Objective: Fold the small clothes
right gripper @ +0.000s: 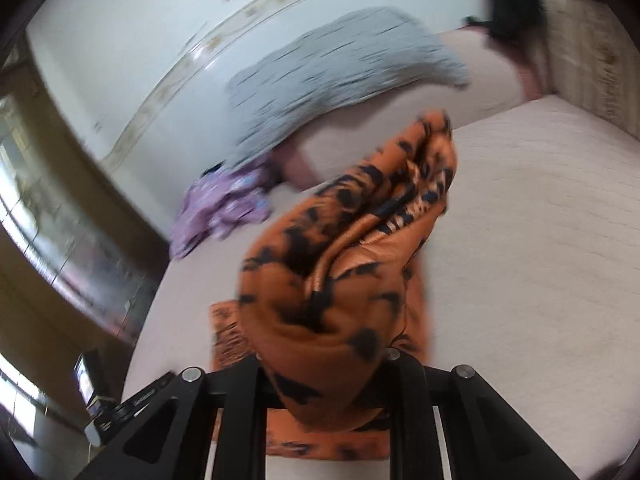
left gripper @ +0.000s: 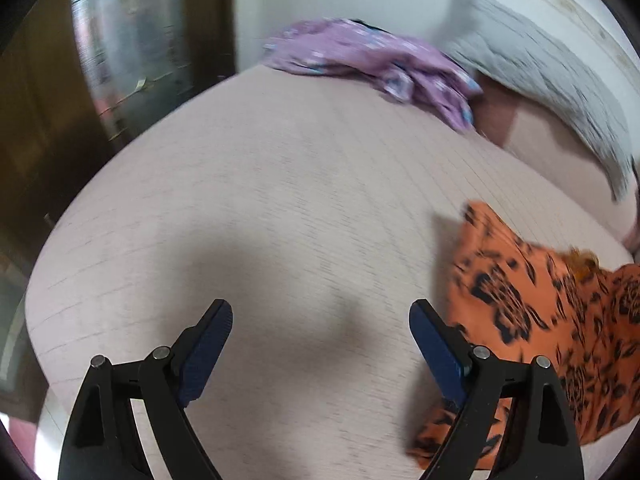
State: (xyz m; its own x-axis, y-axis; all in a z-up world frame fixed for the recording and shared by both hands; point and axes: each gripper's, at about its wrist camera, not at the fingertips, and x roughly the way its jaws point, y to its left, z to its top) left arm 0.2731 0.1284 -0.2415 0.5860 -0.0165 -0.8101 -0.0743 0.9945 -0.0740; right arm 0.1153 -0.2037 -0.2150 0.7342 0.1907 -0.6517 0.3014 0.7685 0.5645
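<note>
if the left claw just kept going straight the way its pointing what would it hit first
Most likely the bare pinkish bed surface. The left claw is open and empty, angled down at it, with nothing between its fingers. The orange patterned garment lies off to its right, the purple garment farther ahead. Motion blur makes depth uncertain.

pale pinkish bed [left gripper: 248, 216] with a faint lined weave, purple floral garment [left gripper: 372, 64] bunched at the far edge, grey blanket [left gripper: 532, 76] heaped just beside it, orange black-print cloth [left gripper: 552, 320] lying at the near right
</note>
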